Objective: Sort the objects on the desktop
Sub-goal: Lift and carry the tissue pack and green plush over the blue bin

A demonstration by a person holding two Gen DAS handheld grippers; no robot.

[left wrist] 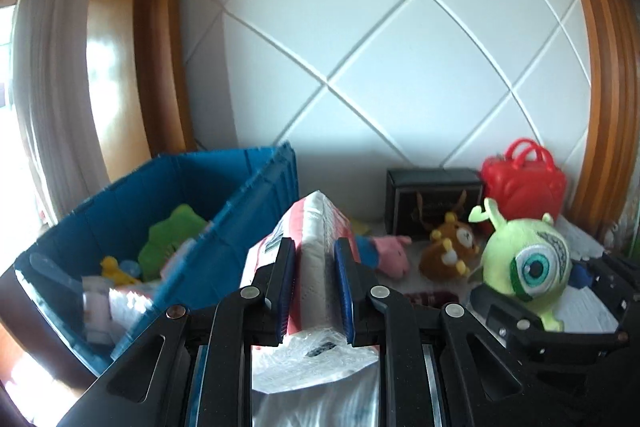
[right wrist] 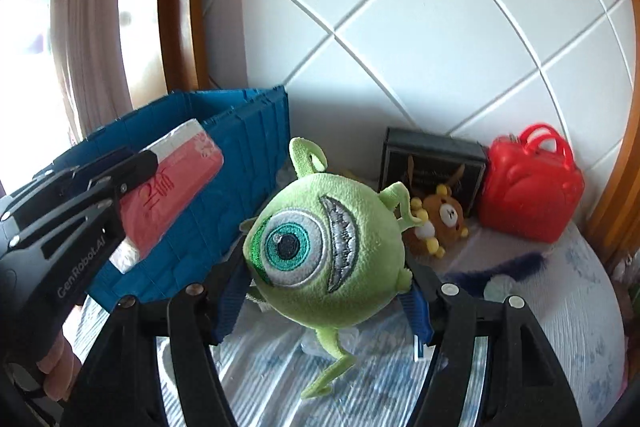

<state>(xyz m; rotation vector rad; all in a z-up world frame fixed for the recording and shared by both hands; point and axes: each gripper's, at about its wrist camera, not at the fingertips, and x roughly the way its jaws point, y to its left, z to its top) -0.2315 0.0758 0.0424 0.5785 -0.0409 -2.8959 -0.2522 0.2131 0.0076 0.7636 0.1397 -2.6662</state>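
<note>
My left gripper [left wrist: 314, 291] is shut on a red and white tissue pack [left wrist: 316, 227], held in the air beside the blue crate [left wrist: 256, 195]. The right wrist view shows the same tissue pack [right wrist: 176, 183] in the left gripper [right wrist: 120, 171] at the left, in front of the blue crate [right wrist: 240, 155]. My right gripper [right wrist: 324, 303] is shut on a green one-eyed plush monster [right wrist: 328, 243], lifted above the bedspread. The left wrist view has that green plush monster [left wrist: 524, 263] at the right, between the right gripper's fingers [left wrist: 504, 311].
The crate holds a green plush [left wrist: 172, 235], a yellow toy [left wrist: 114, 269] and packets. On the light bedspread [right wrist: 540, 307] lie a brown bear plush [right wrist: 440, 223], a pink plush [left wrist: 394, 255], a black box [right wrist: 432, 155], a red plastic handbag [right wrist: 528, 187] and a dark blue furry item [right wrist: 496, 267].
</note>
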